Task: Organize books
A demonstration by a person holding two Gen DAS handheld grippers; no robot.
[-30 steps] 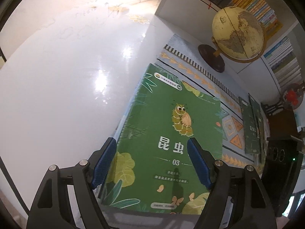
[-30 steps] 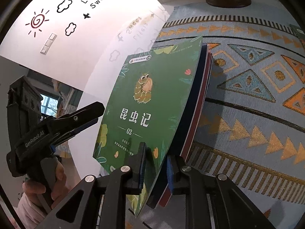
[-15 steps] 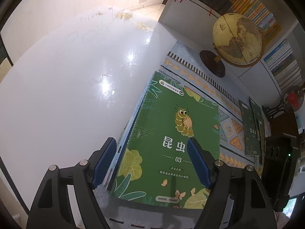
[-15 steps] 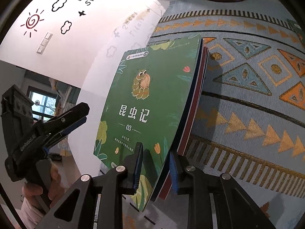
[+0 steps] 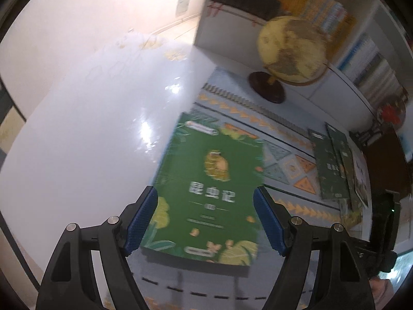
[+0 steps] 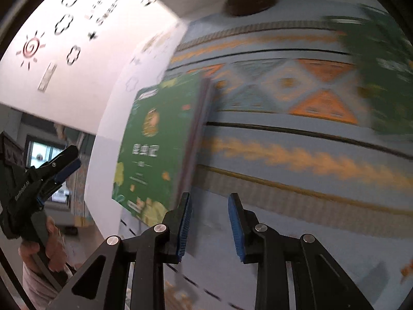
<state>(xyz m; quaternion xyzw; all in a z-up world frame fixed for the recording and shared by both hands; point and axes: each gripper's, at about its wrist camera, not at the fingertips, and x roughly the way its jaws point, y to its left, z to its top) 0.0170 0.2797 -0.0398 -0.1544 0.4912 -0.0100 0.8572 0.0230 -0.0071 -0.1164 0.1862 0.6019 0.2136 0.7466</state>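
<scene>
While the green book (image 5: 211,196) lies on the mat (image 6: 296,160), our left gripper (image 5: 206,222) and right gripper (image 6: 209,224) gape wide, holding nothing.

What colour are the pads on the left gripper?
Blue, with a ribbed texture, on black fingers. The left gripper's pads show best in the left wrist view.

Left wrist: above, looking down on green book (image 5: 209,178), globe (image 5: 291,49) far | Right wrist: low, beside it | Shared: book, patterned mat (image 6: 296,134)
</scene>
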